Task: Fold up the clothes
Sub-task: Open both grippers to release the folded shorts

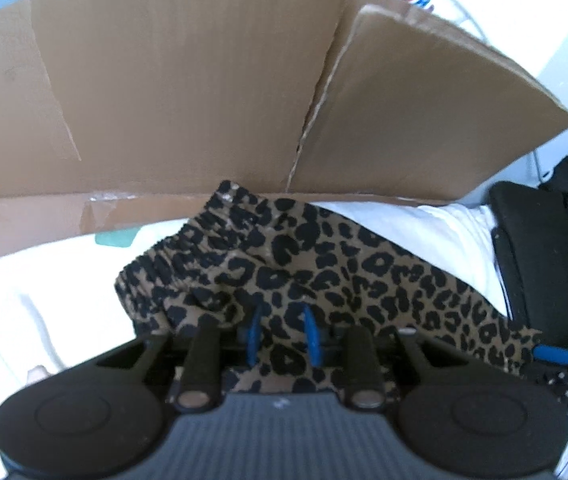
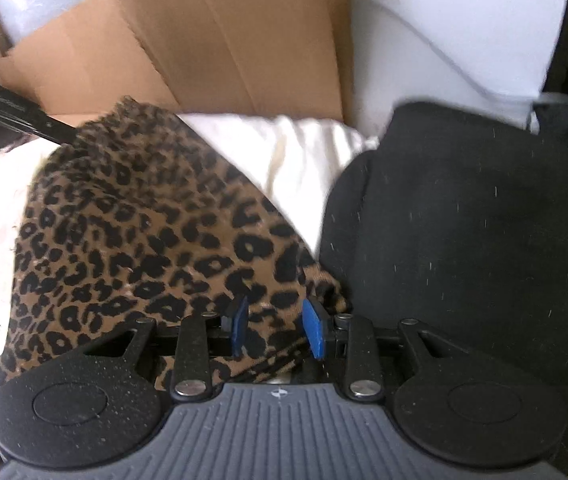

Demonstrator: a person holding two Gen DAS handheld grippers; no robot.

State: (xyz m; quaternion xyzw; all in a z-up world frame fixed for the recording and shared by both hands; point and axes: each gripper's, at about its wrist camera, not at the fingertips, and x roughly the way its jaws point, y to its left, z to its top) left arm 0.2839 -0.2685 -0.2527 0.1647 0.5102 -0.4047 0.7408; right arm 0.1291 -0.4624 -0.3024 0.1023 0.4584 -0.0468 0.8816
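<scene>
- Left wrist view: the leopard-print garment [image 1: 324, 280] is lying spread over a white sheet [image 1: 436, 236], running from its gathered waistband at about 11 o'clock down to a far end at 4 o'clock. I judge it is laid out long like this so that it can be folded end to end.
- The left claw [image 1: 281, 334] is hanging over the cloth near 6 o'clock, angled steeply down, its blue pads [image 1: 311, 332] standing partly apart. Fabric is showing in the gap between them, but the pads do not appear to be pressing on it, so I read this claw as released.
- A flattened cardboard box [image 1: 187, 92] is standing behind the garment from 9 to 2 o'clock, seemingly just a backdrop that is walling off the work area.
- At 4 o'clock a blue tip of the right claw [image 1: 554, 354] is showing at the garment's far end, so each claw is working one end.
- Right wrist view: the same garment [image 2: 135, 232] is filling the frame from 11 to 7 o'clock, its narrow corner reaching right between the jaws at 6 o'clock.
- The right claw [image 2: 275, 328] is standing with its pads [image 2: 314, 330] apart and the corner lying loosely in the gap; this looks released too, probably being lined up for a pinch on that corner.
- A black cushion [image 2: 464, 220] is butting against the garment's edge at 3 o'clock, leaving little room on that side.
- The left claw [image 2: 15, 114] is entering as a dark bar at 10 o'clock, touching the garment's far end.
</scene>
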